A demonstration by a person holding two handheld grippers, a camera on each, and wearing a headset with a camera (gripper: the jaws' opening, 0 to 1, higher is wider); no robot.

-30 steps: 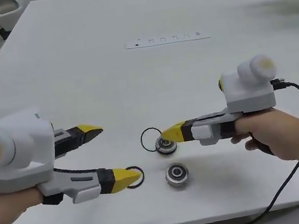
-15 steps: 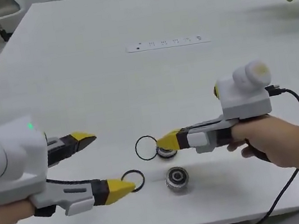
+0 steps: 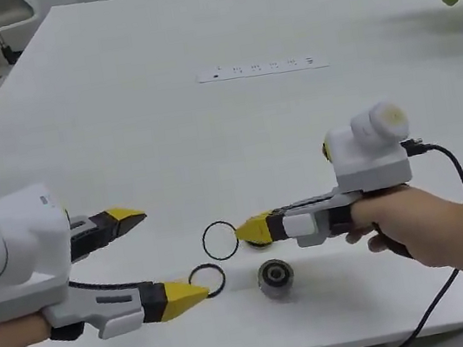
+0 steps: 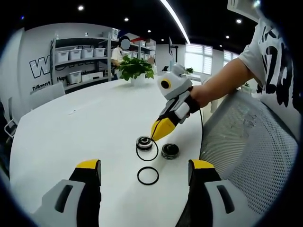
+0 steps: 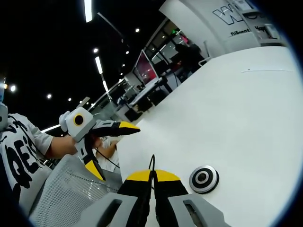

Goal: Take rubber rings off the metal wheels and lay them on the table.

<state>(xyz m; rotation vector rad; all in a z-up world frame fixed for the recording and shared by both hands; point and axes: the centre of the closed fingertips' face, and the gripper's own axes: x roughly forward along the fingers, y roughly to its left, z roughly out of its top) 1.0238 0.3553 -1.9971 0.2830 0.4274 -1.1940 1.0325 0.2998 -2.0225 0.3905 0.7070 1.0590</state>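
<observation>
Head view is showing the right gripper point(image 3: 245, 233) pinching its yellow-tipped jaws together on a thin black rubber ring point(image 3: 220, 239), whose loop is sticking out left of the tips, near a round metal wheel point(image 3: 274, 277). The left gripper point(image 3: 163, 255) is holding its jaws wide apart, with a second ring point(image 3: 205, 276) lying flat on the smooth white table point(image 3: 209, 142) beside its near tip.

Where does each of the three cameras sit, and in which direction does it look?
Head view: on the person's head, facing down at the white table; left gripper, right gripper, right hand show.
Left gripper view: on the left gripper, facing along its open jaws toward the right gripper and two metal wheels; arm and shirt show.
Right gripper view: on the right gripper, along shut jaws pinching a rubber ring, toward the left gripper; shirt shows.
Shared: head and left gripper views show the loose ring.
</observation>
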